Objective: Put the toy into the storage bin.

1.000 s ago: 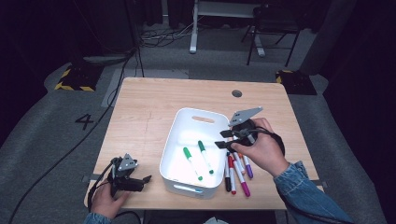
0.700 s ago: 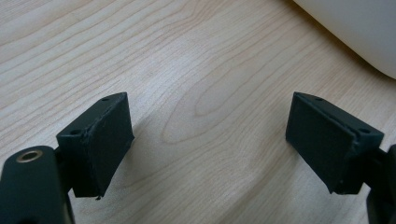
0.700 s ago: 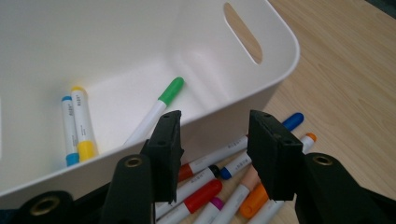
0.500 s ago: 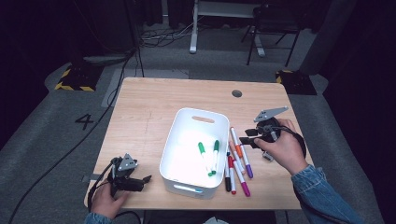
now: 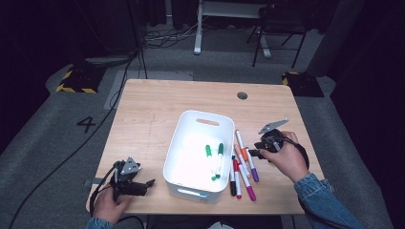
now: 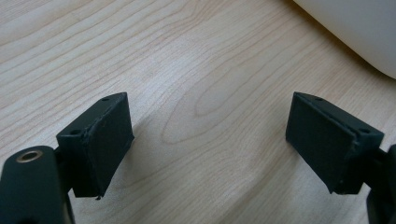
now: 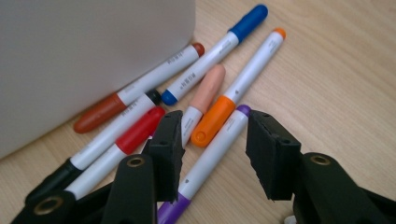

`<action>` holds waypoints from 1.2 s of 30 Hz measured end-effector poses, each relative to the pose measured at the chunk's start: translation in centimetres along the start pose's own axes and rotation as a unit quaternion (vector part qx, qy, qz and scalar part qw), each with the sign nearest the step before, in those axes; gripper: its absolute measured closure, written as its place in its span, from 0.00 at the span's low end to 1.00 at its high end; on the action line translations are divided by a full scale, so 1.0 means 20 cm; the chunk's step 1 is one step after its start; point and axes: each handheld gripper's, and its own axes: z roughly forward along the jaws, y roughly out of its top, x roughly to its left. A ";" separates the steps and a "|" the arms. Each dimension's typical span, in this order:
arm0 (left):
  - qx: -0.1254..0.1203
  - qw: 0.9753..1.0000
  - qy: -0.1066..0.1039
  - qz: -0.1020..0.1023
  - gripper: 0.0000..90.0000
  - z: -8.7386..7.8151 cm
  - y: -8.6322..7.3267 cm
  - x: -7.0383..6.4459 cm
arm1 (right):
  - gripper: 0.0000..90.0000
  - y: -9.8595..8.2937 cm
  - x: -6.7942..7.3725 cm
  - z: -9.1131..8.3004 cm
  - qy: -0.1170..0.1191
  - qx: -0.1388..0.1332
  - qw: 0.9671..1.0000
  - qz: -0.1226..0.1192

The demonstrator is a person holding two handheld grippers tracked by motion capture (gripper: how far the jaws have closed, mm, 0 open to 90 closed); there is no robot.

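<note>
Already two green markers [image 5: 213,160] are laid in the white bin [image 5: 183,151]; the right hand-held gripper [image 7: 212,147], half open, is positioned around a purple marker [image 7: 212,149] on the desk [image 5: 157,107].

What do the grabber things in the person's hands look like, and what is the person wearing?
Each hand-held gripper is black. The left hand-held gripper has two flat, blocky black pads with small screw holes. The right hand-held gripper has the same kind. Each carries a grey three-cornered plate on top, and a black cable trails from the left one. The person wears a blue denim sleeve.
</note>
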 end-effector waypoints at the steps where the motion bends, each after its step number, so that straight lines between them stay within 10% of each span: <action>1: 0.001 1.000 0.002 0.001 0.17 0.00 0.00 0.00 | 0.63 -0.01 0.00 0.01 -0.001 0.001 1.000 -0.001; 23: -0.001 1.000 0.004 0.002 0.17 0.00 0.00 0.00 | 0.72 -0.20 -0.05 0.20 -0.012 0.060 0.997 0.041; 36: 0.001 1.000 0.002 -0.004 0.17 0.00 0.00 0.00 | 0.85 -0.26 -0.03 0.19 -0.067 0.016 0.992 0.107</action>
